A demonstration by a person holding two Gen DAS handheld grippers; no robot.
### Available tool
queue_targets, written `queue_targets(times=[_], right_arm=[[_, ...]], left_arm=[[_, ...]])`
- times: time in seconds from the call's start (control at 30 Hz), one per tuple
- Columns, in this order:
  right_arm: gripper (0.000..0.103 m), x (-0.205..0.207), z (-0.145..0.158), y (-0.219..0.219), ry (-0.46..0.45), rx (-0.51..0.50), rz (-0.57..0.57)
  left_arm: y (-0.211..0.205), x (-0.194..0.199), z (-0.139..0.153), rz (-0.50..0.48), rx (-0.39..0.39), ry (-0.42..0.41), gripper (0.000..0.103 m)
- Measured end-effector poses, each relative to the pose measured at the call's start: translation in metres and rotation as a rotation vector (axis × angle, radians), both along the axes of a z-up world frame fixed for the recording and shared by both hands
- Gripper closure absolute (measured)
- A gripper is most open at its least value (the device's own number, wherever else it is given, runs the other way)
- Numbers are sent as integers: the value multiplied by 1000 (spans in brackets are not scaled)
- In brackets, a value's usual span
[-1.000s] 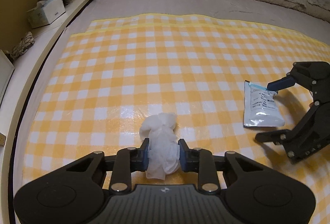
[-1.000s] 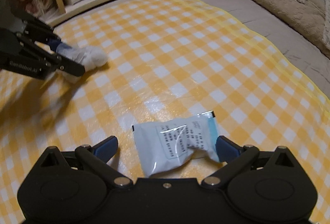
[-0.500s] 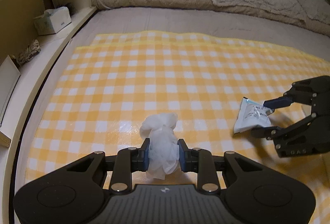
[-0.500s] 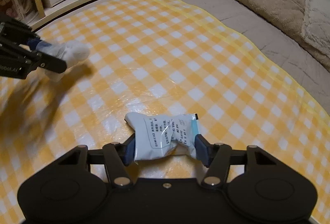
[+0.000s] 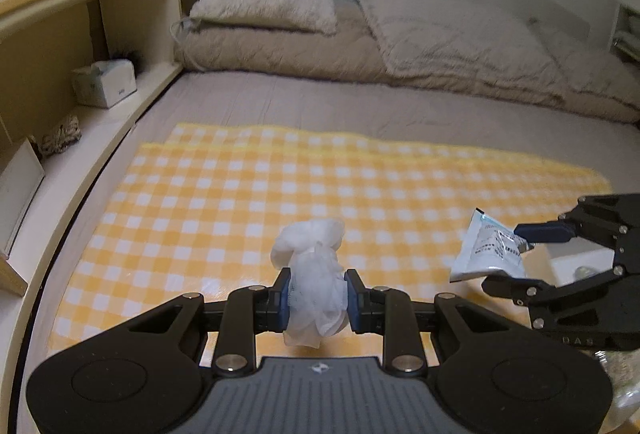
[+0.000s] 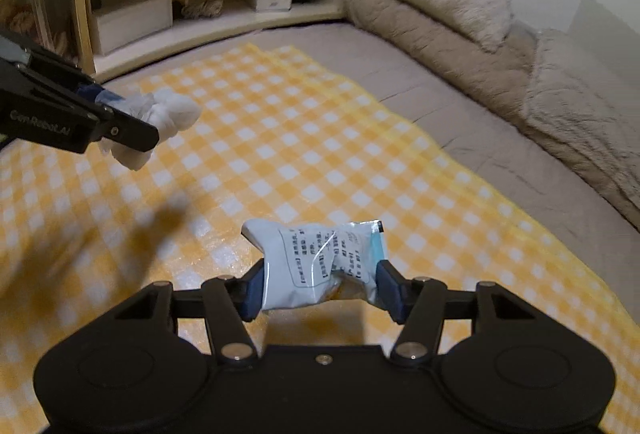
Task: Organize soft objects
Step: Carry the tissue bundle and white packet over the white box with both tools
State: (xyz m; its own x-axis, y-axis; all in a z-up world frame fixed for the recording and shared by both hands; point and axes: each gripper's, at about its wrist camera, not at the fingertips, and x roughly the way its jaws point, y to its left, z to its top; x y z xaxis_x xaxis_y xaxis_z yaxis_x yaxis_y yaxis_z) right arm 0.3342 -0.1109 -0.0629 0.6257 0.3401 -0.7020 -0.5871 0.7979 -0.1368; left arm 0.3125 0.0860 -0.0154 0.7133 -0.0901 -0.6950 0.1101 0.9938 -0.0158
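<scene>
Both grabs look solid here. The left gripper (image 5: pixel 316 298) has its jaws pinched tight on a white crumpled cloth wad (image 5: pixel 314 274) at lower centre of its view, lifted above the yellow checked mat (image 5: pixel 240 194). The right gripper (image 6: pixel 322 284) is clamped across a white soft packet (image 6: pixel 320 264), which buckles in the middle. Both seem light and squishy, so I'd grip mid-body; the glossy packet might slip.
</scene>
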Motion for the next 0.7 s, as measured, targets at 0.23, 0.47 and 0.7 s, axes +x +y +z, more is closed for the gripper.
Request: queue_targets(times=[0.23,0.47,0.7], right_arm=[[45,-38,37,-25,-70,52,-21],[45,-71,67,-55,-121,73,-108],[45,-102,85,-91,-174,62,-190]], left_arm=[[-20,-23,28,-34,-43,-69,75],[-51,-42,51,-95,-76,-138,75],[-79,-58,61,-145,-91,-177,75]])
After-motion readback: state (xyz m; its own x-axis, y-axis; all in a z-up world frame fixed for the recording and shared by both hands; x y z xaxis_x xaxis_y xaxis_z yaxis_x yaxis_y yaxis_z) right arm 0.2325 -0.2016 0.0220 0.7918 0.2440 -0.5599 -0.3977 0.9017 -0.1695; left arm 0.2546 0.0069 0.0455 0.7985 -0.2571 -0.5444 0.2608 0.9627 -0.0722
